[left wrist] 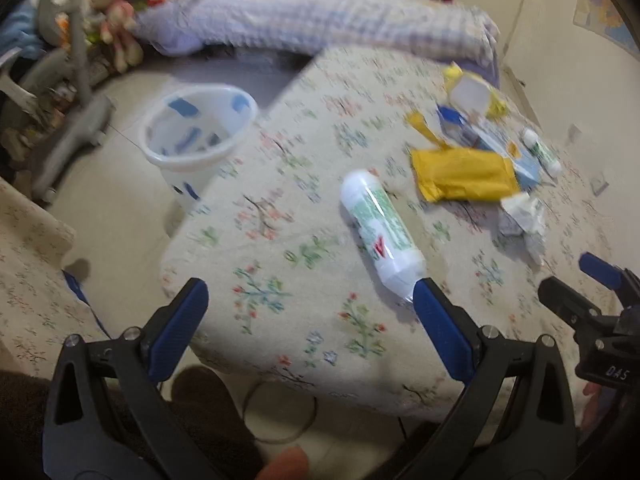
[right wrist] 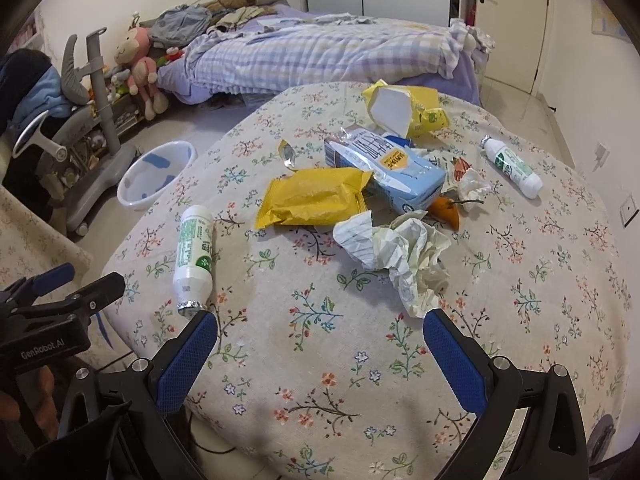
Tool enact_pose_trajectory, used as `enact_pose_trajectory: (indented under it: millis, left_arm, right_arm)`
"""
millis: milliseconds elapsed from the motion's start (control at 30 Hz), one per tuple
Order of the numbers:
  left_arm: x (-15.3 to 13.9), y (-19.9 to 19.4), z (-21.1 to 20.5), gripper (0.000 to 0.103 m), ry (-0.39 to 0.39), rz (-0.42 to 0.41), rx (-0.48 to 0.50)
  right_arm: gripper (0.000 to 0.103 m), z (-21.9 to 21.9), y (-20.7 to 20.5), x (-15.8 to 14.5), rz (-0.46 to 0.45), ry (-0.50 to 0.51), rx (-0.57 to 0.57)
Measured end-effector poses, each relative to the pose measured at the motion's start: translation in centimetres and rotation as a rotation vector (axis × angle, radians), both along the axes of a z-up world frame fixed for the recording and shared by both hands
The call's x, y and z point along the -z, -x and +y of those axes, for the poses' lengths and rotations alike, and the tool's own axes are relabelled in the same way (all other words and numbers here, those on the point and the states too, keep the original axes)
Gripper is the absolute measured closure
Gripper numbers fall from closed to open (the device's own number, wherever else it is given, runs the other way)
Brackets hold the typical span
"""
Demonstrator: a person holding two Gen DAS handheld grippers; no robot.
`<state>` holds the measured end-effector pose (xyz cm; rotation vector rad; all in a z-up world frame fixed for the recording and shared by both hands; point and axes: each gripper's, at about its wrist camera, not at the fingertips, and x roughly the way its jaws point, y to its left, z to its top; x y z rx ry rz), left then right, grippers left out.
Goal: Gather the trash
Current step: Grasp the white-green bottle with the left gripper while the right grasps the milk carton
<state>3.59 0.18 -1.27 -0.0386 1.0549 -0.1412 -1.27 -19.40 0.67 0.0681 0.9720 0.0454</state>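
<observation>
Trash lies on a table with a floral cloth (right wrist: 340,360). A white-and-green bottle (left wrist: 380,226) (right wrist: 194,252) lies near the front left edge. Behind it are a yellow wrapper (right wrist: 312,196) (left wrist: 464,174), a blue-white bag (right wrist: 396,164), a yellow carton (right wrist: 404,110), crumpled paper (right wrist: 404,256) (left wrist: 522,214), an orange peel (right wrist: 446,210) and a second small bottle (right wrist: 512,168) (left wrist: 542,152). A clear bin with blue marks (left wrist: 198,132) (right wrist: 156,174) stands on the floor left of the table. My left gripper (left wrist: 308,292) is open just short of the near bottle. My right gripper (right wrist: 320,324) is open and empty below the paper.
A grey chair base (right wrist: 96,160) stands left of the bin. A bed with a checked quilt (right wrist: 320,56) and plush toys (right wrist: 136,64) lies behind. Another floral-covered surface (left wrist: 28,264) is at the far left. A cable loop (left wrist: 280,416) lies on the floor under the table edge.
</observation>
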Motion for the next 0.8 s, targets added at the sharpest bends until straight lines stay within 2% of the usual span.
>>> enact_pose_trajectory:
  millis: [67,167,300,433,567,633,700,767,800]
  left_arm:
    - [0.2,-1.4,-0.4,0.001,0.052,0.082,0.054]
    - [0.1,-3.3,-1.2,0.003,0.084,0.128,0.102]
    - [1.1,-5.6,-2.2,0.012,0.101,0.221,0.136]
    - [2.6,-7.1,-2.9,0.028,0.111,0.298,0.145]
    - [3.9,-7.9,-3.2,0.040,0.136,0.337,0.141]
    - [4.4,-8.1,-3.2,0.044,0.159,0.352,0.135]
    - [4.8,-8.3,-3.4,0.055,0.164,0.365,0.135]
    - [4.9,-8.4,-3.8,0.063,0.155,0.363,0.145]
    - [4.9,-8.5,-3.9,0.063,0.156,0.358,0.146]
  right_arm:
    - [0.000,-0.9,-0.7,-0.2,0.034,-0.001,0.000]
    - [0.000,-3.0,-1.8,-1.0,0.059,-0.019,0.033]
    - [0.000,-6.4,-3.9,-1.1,0.122,-0.112,0.088]
    - [0.000,-8.4,-5.4,-0.8,0.163,-0.117,0.130]
    - [0.000,-10.5,-6.6,-0.1,0.159,-0.173,0.169]
    - [0.003,-11.4,-7.1,0.6,0.154,-0.210,0.196]
    - [0.004,-12.0,-7.7,1.3,0.174,-0.224,0.216]
    - [0.011,-12.3,-8.4,1.6,0.175,-0.236,0.215]
    - [0.017,-12.2,-8.9,1.5,0.170,-0.234,0.205]
